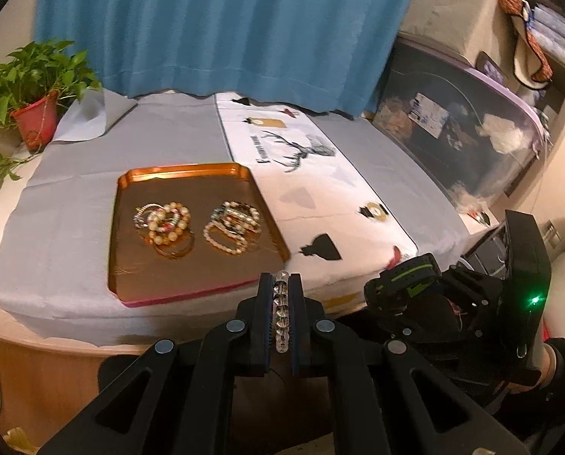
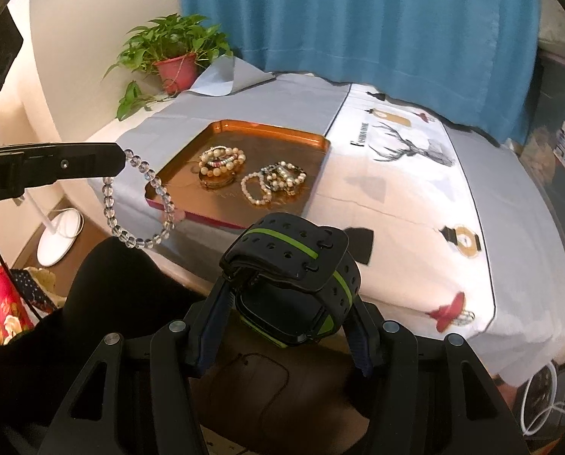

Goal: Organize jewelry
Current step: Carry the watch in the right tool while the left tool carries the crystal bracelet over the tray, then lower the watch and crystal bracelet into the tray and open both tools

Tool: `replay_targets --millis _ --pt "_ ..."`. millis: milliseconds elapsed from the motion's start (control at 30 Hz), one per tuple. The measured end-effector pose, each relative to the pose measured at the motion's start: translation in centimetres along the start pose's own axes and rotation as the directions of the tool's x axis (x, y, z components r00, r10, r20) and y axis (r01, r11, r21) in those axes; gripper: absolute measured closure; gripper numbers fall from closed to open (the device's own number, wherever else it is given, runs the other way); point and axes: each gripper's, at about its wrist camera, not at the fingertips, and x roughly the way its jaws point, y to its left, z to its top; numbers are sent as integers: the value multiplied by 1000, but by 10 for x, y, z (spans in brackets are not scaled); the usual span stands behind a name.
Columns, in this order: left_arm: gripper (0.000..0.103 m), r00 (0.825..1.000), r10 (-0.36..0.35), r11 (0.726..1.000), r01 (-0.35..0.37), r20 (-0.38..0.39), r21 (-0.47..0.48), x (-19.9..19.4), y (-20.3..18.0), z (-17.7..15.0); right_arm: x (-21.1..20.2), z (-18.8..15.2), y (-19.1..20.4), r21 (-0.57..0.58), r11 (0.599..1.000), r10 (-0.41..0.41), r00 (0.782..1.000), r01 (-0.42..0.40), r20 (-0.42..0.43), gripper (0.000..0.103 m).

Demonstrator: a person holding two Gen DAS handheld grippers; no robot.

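On copper tray [image 1: 191, 174]: two bracelet piles [image 1: 195, 227] sorted. Left gripper [image 1: 281, 303] fingers clamp clear bead bracelet [image 2: 138, 204]; right gripper [image 2: 286, 303] fingers, half-spread, grip black watch [image 2: 293, 273]. Both items undelivered.

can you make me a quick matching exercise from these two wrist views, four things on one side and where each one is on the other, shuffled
Things:
1. clear bead bracelet
2. black and green watch
3. pearl bracelets
4. potted plant

Places:
A. at the far left corner of the table, by the wall
B. pinched in the left gripper, hanging in a loop
C. piled in the orange tray
D. clamped between the fingers of the right gripper

Pairs: 1-B, 2-D, 3-C, 4-A
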Motion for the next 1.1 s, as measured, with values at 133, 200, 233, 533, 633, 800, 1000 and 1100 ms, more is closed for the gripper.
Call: replay_targets --millis 133,200,233,533,633,800,1000,1100 --pt "98 1000 27 1000 -27 10 -15 6 17 11 15 15 4 -14 1000 9 1000 -9 -8 46" --pt "98 999 44 999 -44 15 -16 10 23 17 22 23 7 -23 1000 12 1000 -12 -8 46" --pt "98 999 51 999 -50 18 -17 12 27 21 28 29 8 -28 1000 14 1000 -14 -9 46" --pt "98 992 121 993 -121 35 -8 35 58 49 73 71 16 -57 998 15 1000 -16 -20 46" --pt "98 990 138 990 -138 34 -4 45 69 58 90 84 19 -61 998 18 1000 -20 -22 46" --pt "98 988 154 988 -154 29 -13 65 86 71 117 104 22 -65 998 23 999 -25 -28 46" --pt "97 984 176 984 -176 1 -17 99 106 81 156 123 25 -70 997 32 998 -36 -55 46" --pt "91 980 201 978 -201 -15 -57 122 123 81 179 128 23 -57 998 33 996 -38 -85 46"
